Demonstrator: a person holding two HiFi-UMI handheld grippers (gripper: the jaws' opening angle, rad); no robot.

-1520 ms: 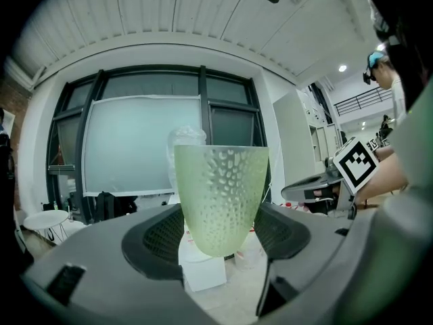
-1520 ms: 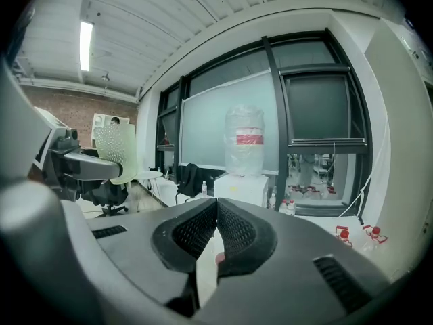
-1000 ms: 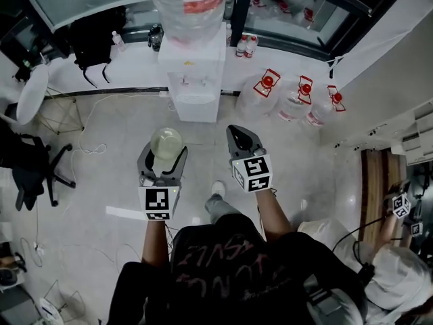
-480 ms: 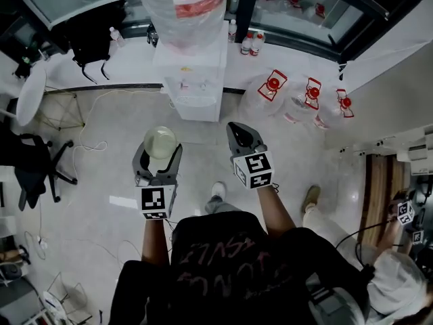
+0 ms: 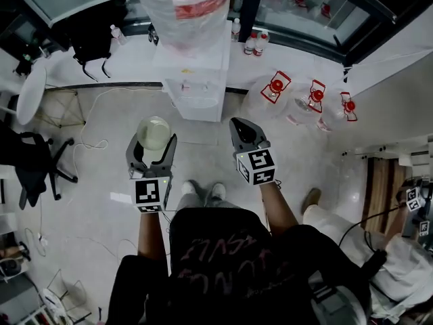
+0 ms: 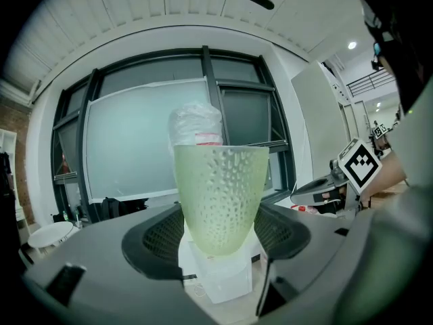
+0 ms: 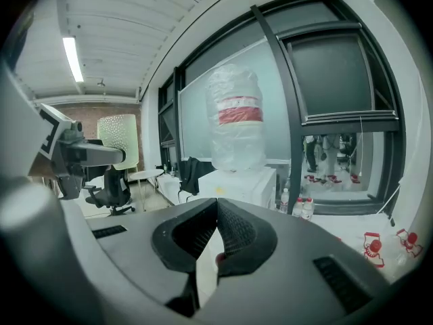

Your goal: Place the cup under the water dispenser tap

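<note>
A pale green dimpled cup (image 5: 154, 133) stands upright between the jaws of my left gripper (image 5: 153, 145), which is shut on it; in the left gripper view the cup (image 6: 218, 198) fills the middle, held near its base. My right gripper (image 5: 245, 135) is shut with nothing in it, jaws touching (image 7: 216, 239). The white water dispenser (image 5: 193, 80) with a plastic-wrapped bottle (image 5: 188, 9) on top stands ahead against the window ledge, a short way beyond both grippers. Its taps (image 5: 191, 85) show as small dots on the front. In the right gripper view the dispenser (image 7: 238, 175) is straight ahead.
Three large water jugs with red caps (image 5: 310, 103) lie on the floor to the dispenser's right. Small bottles (image 5: 253, 43) stand on the ledge. A black office chair (image 5: 30, 164) and a round white table (image 5: 31, 93) are at left. Another person (image 5: 399, 276) is at lower right.
The person has stepped nearer the dispenser. My left gripper with the cup has shifted slightly left and forward; the right gripper stays shut beside it.
</note>
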